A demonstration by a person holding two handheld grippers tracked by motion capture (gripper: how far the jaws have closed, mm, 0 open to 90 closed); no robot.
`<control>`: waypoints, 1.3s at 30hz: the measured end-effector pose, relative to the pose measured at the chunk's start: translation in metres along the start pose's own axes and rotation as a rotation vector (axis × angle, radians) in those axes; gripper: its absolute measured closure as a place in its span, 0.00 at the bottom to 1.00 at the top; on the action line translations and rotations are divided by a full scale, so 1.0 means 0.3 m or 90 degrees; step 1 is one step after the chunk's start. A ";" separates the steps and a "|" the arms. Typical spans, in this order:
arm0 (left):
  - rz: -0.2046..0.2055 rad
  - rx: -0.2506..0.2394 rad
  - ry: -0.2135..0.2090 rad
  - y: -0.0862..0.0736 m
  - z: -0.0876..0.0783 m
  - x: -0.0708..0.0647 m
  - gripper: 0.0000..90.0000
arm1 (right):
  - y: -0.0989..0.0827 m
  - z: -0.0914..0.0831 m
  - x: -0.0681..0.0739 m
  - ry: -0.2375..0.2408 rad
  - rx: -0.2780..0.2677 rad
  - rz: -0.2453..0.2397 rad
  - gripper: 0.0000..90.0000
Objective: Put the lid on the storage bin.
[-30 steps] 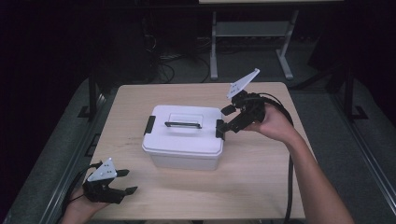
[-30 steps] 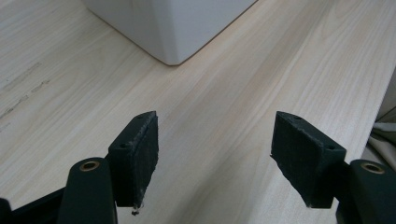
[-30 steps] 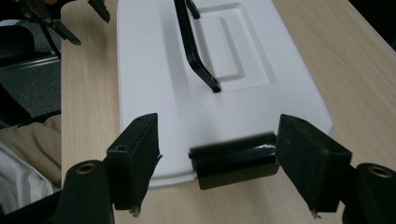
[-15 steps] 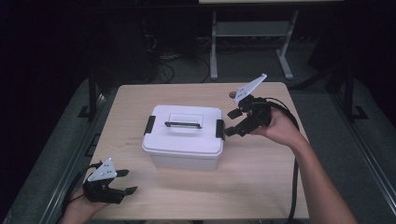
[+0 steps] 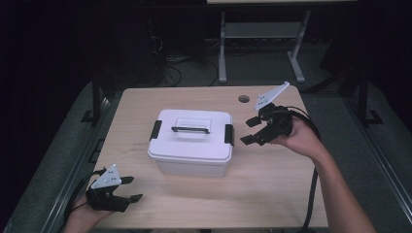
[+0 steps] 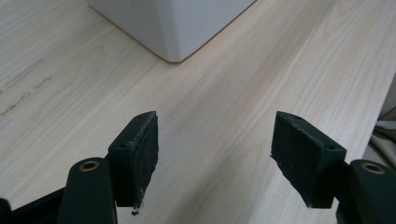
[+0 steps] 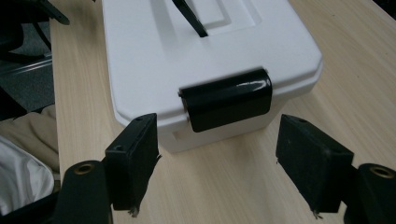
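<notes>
A white lidded box (image 5: 190,141) with a black top handle (image 5: 190,129) and a black latch at each end stands mid-table. My right gripper (image 5: 247,131) hovers open just off the box's right end, its jaws pointing at the right latch (image 5: 229,134). In the right gripper view that latch (image 7: 227,99) lies closed against the lid, just beyond the open pads (image 7: 135,154). My left gripper (image 5: 130,189) rests open near the front left corner of the table, apart from the box. The left gripper view shows a lower corner of the box (image 6: 173,25) ahead, nothing between the jaws.
The wooden table (image 5: 272,189) has a round cable hole (image 5: 243,99) at the back right. A cable trails from the right gripper down the table's right side. Behind the table stand a metal frame (image 5: 262,43) and floor cables.
My right gripper has drawn back to the right and a little down from the box's right latch. The left gripper has stayed in place.
</notes>
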State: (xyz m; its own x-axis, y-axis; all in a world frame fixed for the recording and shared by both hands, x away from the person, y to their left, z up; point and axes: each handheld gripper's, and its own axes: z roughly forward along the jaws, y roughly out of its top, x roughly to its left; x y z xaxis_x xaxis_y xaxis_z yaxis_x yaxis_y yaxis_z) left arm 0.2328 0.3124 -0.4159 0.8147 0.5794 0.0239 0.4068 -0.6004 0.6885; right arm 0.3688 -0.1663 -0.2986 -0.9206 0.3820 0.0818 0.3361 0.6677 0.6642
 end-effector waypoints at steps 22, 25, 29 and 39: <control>-0.006 0.004 -0.001 -0.008 0.000 0.006 0.35 | -0.116 0.016 -0.017 -0.001 0.002 0.029 0.32; -0.005 0.004 -0.002 -0.007 0.000 0.005 0.35 | -0.128 0.017 -0.019 0.000 0.002 0.031 0.32; -0.007 0.005 -0.004 -0.008 0.002 0.004 0.35 | -0.143 0.019 -0.021 0.000 0.001 0.037 0.32; -0.007 0.004 -0.002 -0.008 0.000 0.005 0.35 | -0.185 0.026 -0.022 0.003 0.002 0.054 0.32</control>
State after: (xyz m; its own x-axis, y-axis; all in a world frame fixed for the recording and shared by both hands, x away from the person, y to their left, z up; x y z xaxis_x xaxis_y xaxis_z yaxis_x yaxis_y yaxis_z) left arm 0.2331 0.3147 -0.4174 0.8114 0.5844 0.0146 0.4181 -0.5975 0.6842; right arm 0.3579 -0.2009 -0.3417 -0.8900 0.4336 0.1409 0.4130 0.6356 0.6523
